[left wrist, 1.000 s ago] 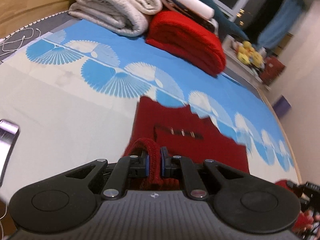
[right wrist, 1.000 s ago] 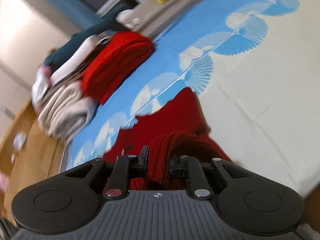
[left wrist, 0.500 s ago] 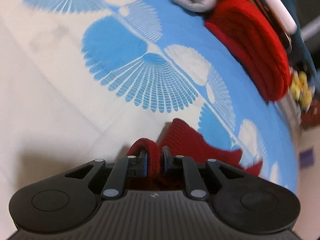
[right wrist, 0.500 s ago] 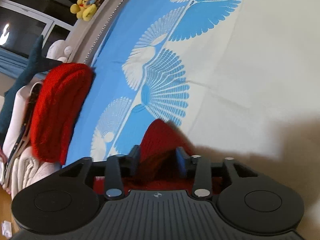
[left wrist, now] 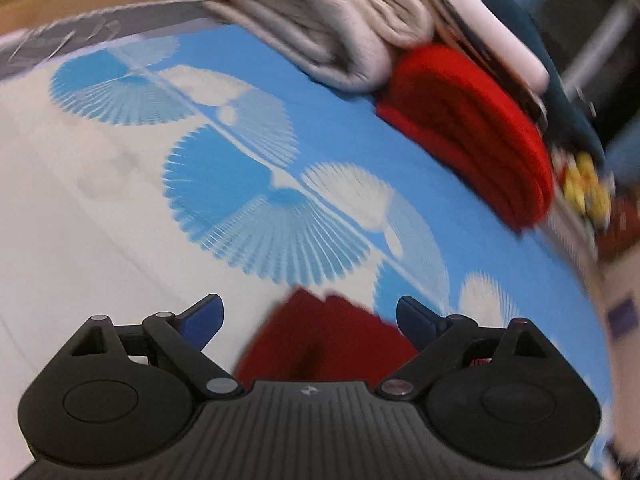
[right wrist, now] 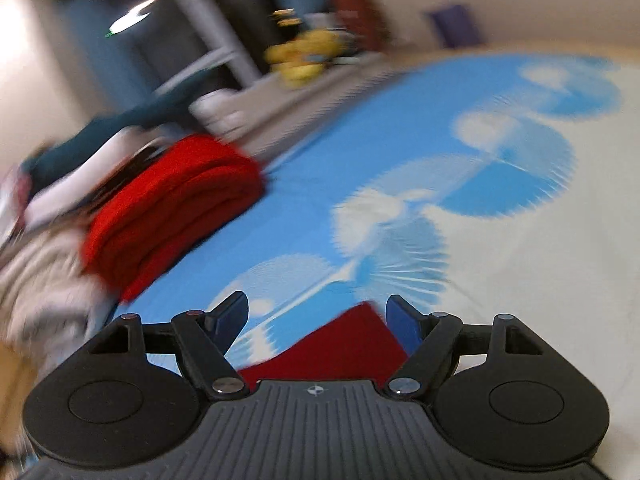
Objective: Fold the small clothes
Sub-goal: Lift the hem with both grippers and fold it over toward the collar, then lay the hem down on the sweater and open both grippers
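Garment [left wrist: 320, 336] has been released by both: left gripper [left wrist: 310, 316] and right gripper [right wrist: 316, 316], clamped earlier, are now spread wide above it.

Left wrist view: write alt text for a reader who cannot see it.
The left gripper is open above a dark red garment lying on a bedsheet printed with blue fans. Beyond it, a folded bright red knit sits beside a stack of grey and white folded laundry. The picture is motion-blurred.
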Demonstrator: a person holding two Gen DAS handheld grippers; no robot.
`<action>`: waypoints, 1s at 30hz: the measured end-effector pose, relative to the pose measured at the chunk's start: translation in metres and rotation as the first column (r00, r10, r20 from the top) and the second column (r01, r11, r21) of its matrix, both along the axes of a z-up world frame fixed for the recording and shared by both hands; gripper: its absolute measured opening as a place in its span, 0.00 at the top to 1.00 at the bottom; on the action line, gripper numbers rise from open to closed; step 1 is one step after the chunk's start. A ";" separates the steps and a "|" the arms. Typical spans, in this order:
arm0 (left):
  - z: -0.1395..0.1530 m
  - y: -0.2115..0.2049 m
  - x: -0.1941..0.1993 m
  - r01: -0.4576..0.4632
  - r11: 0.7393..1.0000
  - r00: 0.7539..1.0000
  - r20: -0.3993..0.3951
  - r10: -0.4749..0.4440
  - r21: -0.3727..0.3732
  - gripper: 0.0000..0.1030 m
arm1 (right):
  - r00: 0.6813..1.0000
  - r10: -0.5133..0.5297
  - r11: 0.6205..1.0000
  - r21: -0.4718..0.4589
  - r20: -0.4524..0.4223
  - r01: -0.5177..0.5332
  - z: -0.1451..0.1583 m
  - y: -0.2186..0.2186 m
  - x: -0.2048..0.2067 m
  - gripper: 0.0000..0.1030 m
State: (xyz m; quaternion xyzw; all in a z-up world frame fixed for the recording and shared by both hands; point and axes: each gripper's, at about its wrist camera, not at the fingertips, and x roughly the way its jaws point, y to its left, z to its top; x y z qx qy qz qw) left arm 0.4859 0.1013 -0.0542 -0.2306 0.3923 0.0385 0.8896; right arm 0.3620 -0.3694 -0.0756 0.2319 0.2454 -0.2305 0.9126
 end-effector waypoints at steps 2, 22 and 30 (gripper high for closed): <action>0.001 -0.030 -0.008 0.087 0.993 0.996 0.000 -0.087 0.076 0.07 | 0.995 0.090 0.994 -0.058 -0.039 -0.093 -0.003 0.023 0.009 0.24; -0.072 -0.135 -0.012 0.324 0.803 0.945 -0.212 -0.249 0.500 0.00 | 0.828 0.204 0.865 -0.301 -0.523 -0.403 -0.076 0.108 0.063 0.11; -0.069 -0.062 0.003 0.285 0.894 0.949 -0.231 -0.214 0.345 0.00 | 0.891 0.123 0.983 -0.070 -0.437 -0.170 -0.062 0.010 0.036 0.07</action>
